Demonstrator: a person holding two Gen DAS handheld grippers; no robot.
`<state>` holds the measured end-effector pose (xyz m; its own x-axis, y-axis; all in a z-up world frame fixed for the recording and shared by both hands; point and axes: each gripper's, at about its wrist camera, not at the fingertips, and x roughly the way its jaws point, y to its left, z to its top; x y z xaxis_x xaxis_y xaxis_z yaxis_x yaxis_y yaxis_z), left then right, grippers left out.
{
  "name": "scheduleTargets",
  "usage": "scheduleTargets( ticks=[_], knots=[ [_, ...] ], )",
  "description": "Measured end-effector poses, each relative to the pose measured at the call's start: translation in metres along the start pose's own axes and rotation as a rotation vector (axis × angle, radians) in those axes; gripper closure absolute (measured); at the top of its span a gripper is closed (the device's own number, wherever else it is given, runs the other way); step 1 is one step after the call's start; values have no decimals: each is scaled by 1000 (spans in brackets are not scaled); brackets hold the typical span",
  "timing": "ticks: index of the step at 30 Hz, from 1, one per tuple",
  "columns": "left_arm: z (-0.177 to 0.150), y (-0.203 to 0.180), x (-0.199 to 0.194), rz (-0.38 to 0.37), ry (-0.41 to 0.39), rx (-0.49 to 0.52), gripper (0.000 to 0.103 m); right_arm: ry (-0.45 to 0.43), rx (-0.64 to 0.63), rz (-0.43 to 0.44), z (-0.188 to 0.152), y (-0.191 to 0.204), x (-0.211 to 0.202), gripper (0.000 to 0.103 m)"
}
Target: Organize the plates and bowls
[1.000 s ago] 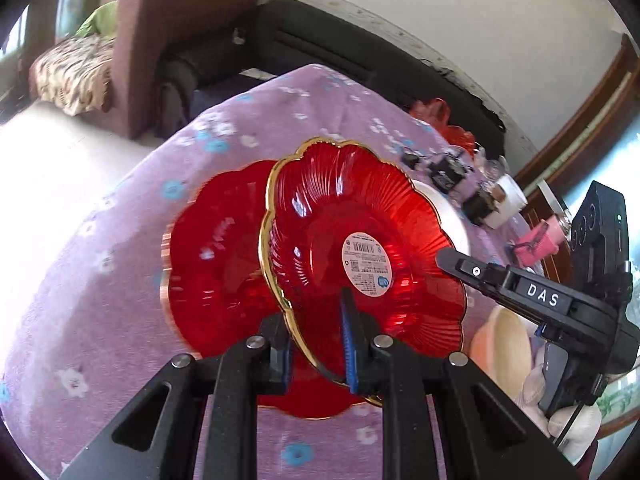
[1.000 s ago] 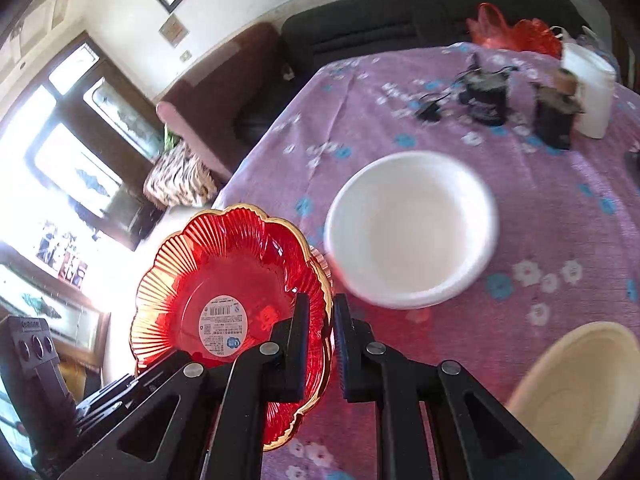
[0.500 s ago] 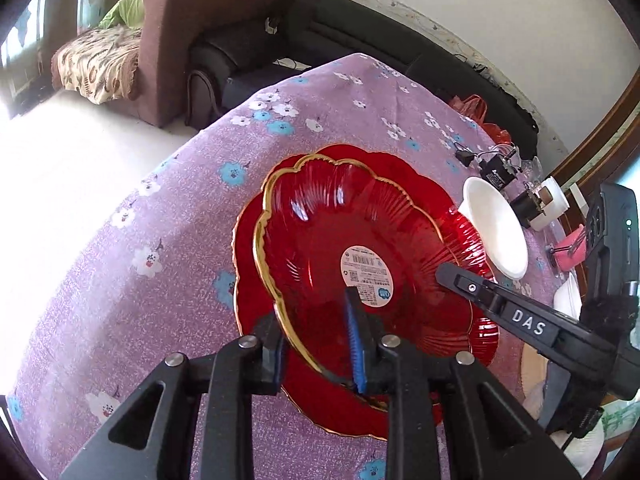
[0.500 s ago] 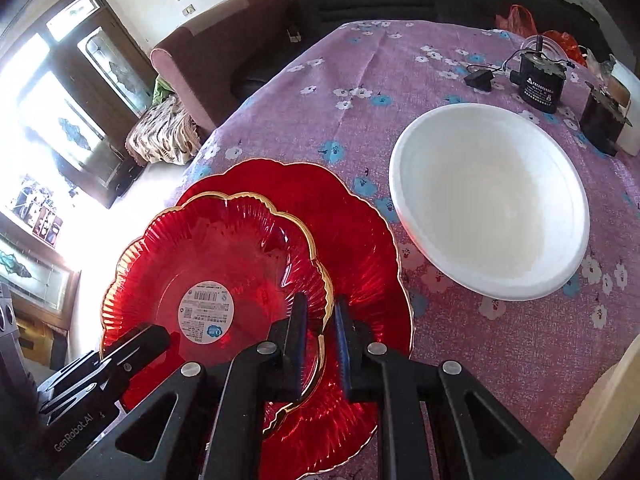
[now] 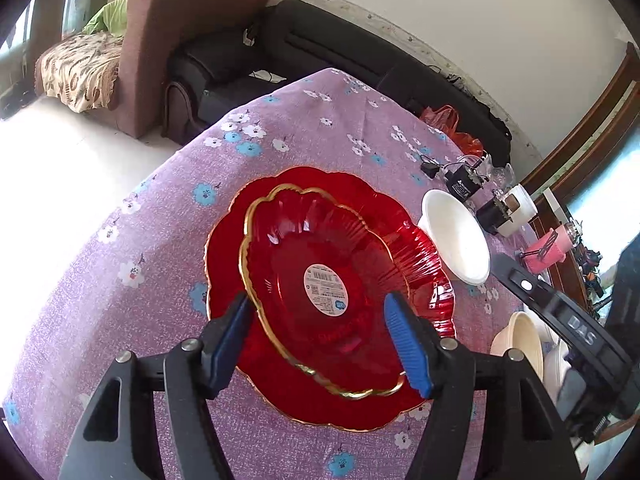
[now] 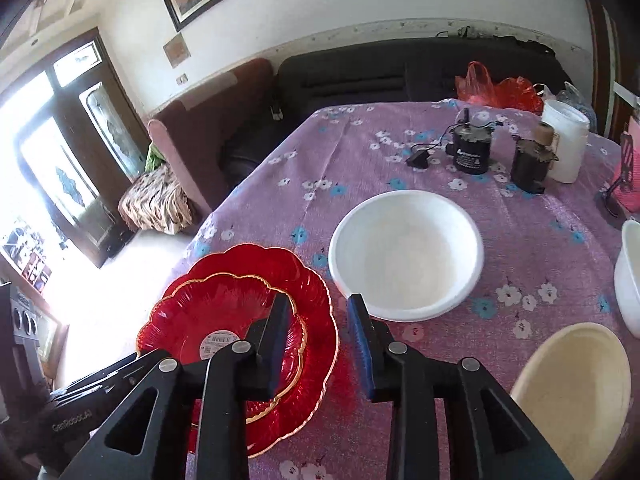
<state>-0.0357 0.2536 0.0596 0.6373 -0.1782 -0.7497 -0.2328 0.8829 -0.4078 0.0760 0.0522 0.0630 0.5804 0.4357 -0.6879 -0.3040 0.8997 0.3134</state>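
Observation:
A small red plate with a gold rim (image 5: 304, 240) lies nested on a larger scalloped red plate (image 5: 320, 184) on the purple flowered tablecloth. My left gripper (image 5: 316, 320) hovers over the small plate's near edge. Its jaws are opening and stand wide, with the pads off the rim. In the right wrist view the same stack shows as the small plate (image 6: 216, 312) on the large plate (image 6: 256, 260). My right gripper (image 6: 318, 312) is above the large plate's right edge, its jaws opening with nothing between them. A white bowl (image 6: 406, 252) sits to the right of the stack.
A cream bowl (image 6: 576, 392) and another white bowl (image 6: 628, 276) stand at the near right. Black devices (image 6: 470, 152), a white cup (image 6: 566, 140) and a red bag (image 6: 500, 92) crowd the far right. The table edge (image 5: 132, 200) drops off left of the plates.
Both grippers let go of the small red plate, which now rests on the larger one. Both pairs of jaws spread apart, and the right gripper drew back from the rim.

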Motion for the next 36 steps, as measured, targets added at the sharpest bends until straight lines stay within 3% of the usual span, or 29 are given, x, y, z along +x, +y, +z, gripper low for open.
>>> scheduleTargets(
  ticks=[4, 7, 10, 13, 16, 19, 23, 25, 27, 31, 36],
  knots=[
    [1, -7, 14, 53, 30, 14, 36, -40, 31, 3, -12, -12, -28, 67],
    [-1, -17, 22, 143, 75, 61, 36, -58, 26, -18, -15, -18, -49, 67],
    [-6, -35, 22, 311, 110, 184, 36, -109, 16, -45, -23, -27, -82, 63],
    [-11, -55, 4, 481, 29, 331, 35, -138, 21, -59, -40, -38, -107, 57],
    [-13, -59, -21, 515, -51, 359, 33, -151, 5, -97, -53, -44, -117, 57],
    [-15, -50, -45, 441, -90, 297, 29, -158, -32, -88, -41, -29, -122, 57],
    [-17, -39, -74, 361, -141, 194, 29, -239, -76, 145, 11, 31, -160, 53],
    [-24, -37, -86, 329, -178, 155, 28, -289, -129, 246, 24, 64, -183, 25],
    [-30, -42, -95, 293, -211, 137, 28, -354, -169, 275, 16, 84, -201, 21],
    [-43, -70, -99, 240, -258, 183, 27, -374, -186, 201, -33, 70, -206, 21],
    [-59, -111, -83, 89, -244, 195, 24, -311, -9, -38, -84, -34, -195, 21]
  ],
)
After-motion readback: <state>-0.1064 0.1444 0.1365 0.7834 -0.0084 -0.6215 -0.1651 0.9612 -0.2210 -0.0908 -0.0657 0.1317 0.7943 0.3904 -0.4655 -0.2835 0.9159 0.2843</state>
